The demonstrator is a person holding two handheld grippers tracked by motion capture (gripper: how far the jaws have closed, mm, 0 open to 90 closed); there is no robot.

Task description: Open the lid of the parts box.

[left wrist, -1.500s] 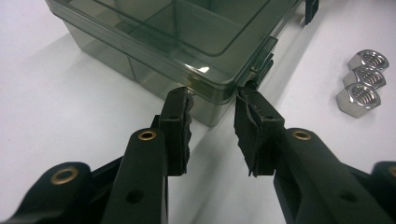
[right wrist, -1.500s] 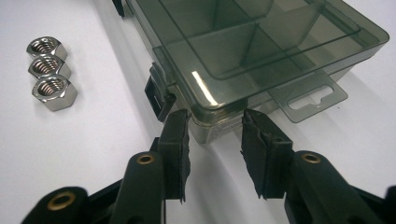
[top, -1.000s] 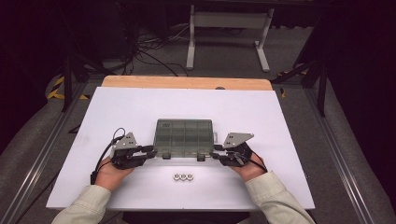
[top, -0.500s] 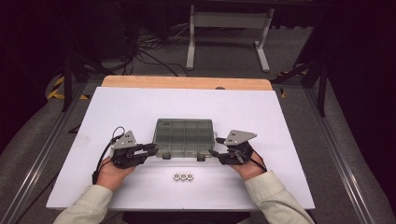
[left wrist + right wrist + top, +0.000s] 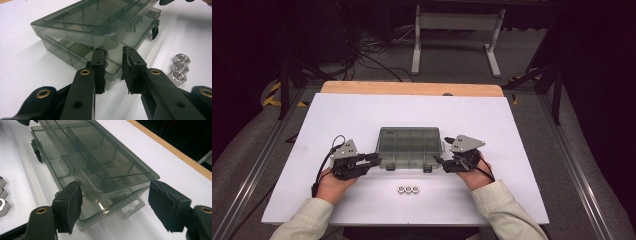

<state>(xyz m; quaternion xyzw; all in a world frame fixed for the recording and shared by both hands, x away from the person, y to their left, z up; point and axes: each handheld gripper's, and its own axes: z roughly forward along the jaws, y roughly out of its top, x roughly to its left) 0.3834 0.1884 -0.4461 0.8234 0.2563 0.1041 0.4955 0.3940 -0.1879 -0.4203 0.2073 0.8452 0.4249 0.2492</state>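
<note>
A smoky clear organizer box [image 5: 410, 145] lies mid-table, its lid slightly raised above the base. My left gripper [image 5: 376, 159] sits at the box's near left corner. In the left gripper view, the gripper [image 5: 113, 50] has that base corner of the box [image 5: 82, 20] pinched between its narrow-set pads. My right gripper [image 5: 438, 161] is at the box's right end. In the right gripper view, the gripper [image 5: 113, 187] has just been opening. Its pads [image 5: 70, 205] stand wide apart on either side of the box [image 5: 95, 157] and its hang tab [image 5: 130, 207], touching neither.
Three steel nuts [image 5: 408, 189] lie in a row in front of the box, also the nuts [image 5: 180, 67] in the left gripper view. The white board [image 5: 362, 115] covers the table, with a wooden edge [image 5: 412, 88] at the back. Two dark latches [image 5: 37, 152] hang loose.
The right gripper's jaws have spread and it has drawn back slightly from the box's right end. The left gripper, the box and the nuts have stayed put.
</note>
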